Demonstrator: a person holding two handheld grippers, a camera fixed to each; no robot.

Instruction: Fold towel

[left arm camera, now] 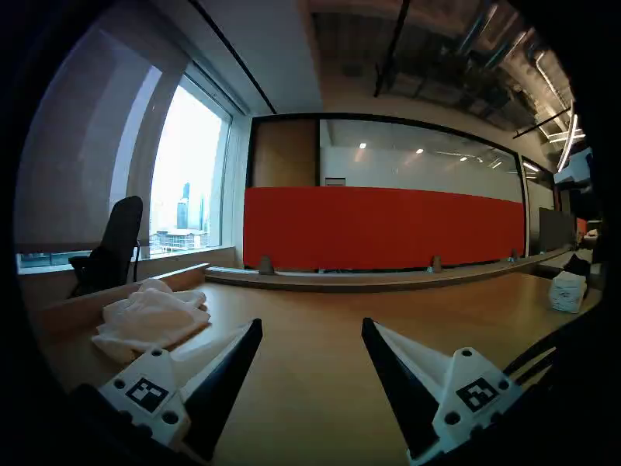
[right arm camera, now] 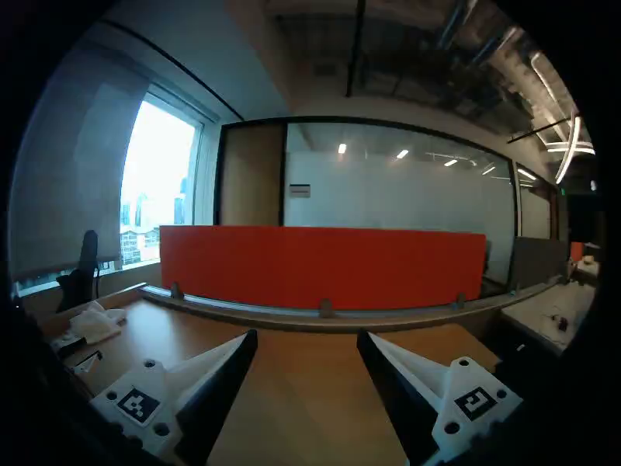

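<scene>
**Towel unfolded, nothing gripped — the whole fold is left to do**

The towel (left arm camera: 151,314) is seen in the left gripper view as a crumpled white heap on the wooden desk (left arm camera: 334,311), to the left and a little beyond the left gripper (left arm camera: 310,320). No edge is laid flat and no crease has been made, so the task is judged to be at its very start. The left gripper's jaws are spread wide, with bare desk between them; nothing is pinched. The near corner of the heap lies just beside the left finger, though contact cannot be made out.

In the right gripper view the same towel is found far off at the left edge, small and bunched, well apart from the right gripper (right arm camera: 307,333). That gripper's jaws are likewise held apart over bare wood, and nothing is held.

An orange partition (left arm camera: 380,229) is set along the far side of the desk, and a dark chair (left arm camera: 112,248) stands by the window at the far left. A small white object (left arm camera: 568,291) rests at the right end of the desk — possibly a box, but it is too small to tell.

Left to be done, by this judgement: the towel is to be reached, spread flat, and its edges brought together.
</scene>
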